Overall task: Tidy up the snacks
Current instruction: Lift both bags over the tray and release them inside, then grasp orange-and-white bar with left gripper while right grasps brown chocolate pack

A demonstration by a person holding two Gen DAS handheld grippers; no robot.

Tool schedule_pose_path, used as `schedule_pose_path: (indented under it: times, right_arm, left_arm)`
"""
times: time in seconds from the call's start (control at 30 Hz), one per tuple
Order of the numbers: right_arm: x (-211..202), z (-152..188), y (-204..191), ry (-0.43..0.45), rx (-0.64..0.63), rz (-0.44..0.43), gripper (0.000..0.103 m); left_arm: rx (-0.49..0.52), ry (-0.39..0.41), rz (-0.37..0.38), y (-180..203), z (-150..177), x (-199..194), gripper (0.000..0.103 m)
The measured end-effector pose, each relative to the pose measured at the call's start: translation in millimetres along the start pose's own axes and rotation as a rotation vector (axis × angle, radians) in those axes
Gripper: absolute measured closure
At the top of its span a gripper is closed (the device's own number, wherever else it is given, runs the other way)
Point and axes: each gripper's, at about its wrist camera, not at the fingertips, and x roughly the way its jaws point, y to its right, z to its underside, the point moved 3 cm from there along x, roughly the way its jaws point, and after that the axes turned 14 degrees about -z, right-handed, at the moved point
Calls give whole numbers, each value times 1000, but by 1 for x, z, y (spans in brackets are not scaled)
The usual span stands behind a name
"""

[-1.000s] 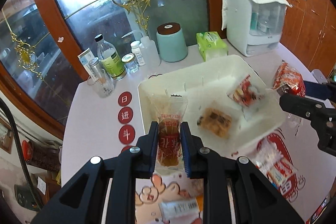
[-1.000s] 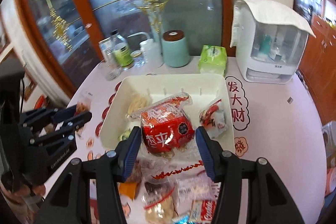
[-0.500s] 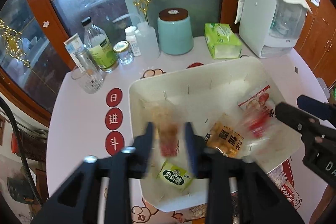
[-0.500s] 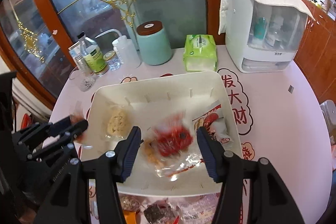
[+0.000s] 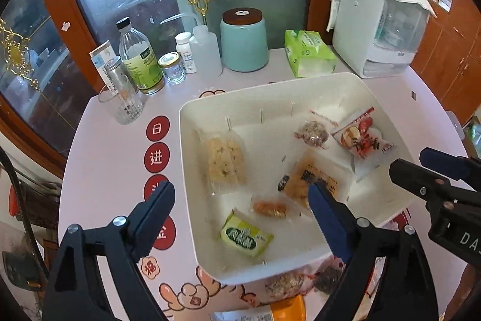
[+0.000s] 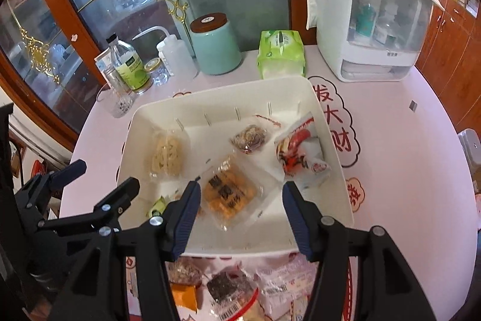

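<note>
A white tray (image 5: 192,158) (image 6: 333,158) holds several wrapped snacks. Among them are a pale one (image 5: 225,161), an orange packet (image 6: 228,191) and a red-and-white packet (image 6: 300,152). There are also a brown one (image 5: 312,133), a green one (image 5: 245,235) and a small reddish one (image 5: 269,208). My left gripper (image 5: 243,209) (image 6: 102,179) hangs over the tray's near left. Its jaws are opening, with nothing between them. Over the orange packet my right gripper (image 6: 242,211) (image 5: 418,163) stands open and clear of it.
More loose snacks (image 6: 225,285) lie on the table in front of the tray. Behind the tray stand a teal jar (image 5: 243,41), a green tissue pack (image 5: 309,53), a white appliance (image 5: 378,20), bottles (image 5: 138,56) and a glass (image 5: 121,107).
My left gripper let go of its brown-red packet and spread wide. The red packet left my right gripper's fingers. Both grippers moved forward over the tray and lower.
</note>
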Motion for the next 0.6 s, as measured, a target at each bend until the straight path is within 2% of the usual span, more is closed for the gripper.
schedule_pose_path:
  times: [0.17,0.37,0.6]
  right_arm:
    - [-13,20,-3,-9,-10,8,46]
    - [-36,48,-7,-4,-12,12,46]
    - [-64,106,-11,-28,-16,3,46]
  left_arm:
    - [8,22,4,-6,18,-16,13]
    - [32,32,45,-12,49,-35,13]
    - [149,56,57,-16,97,-51,13]
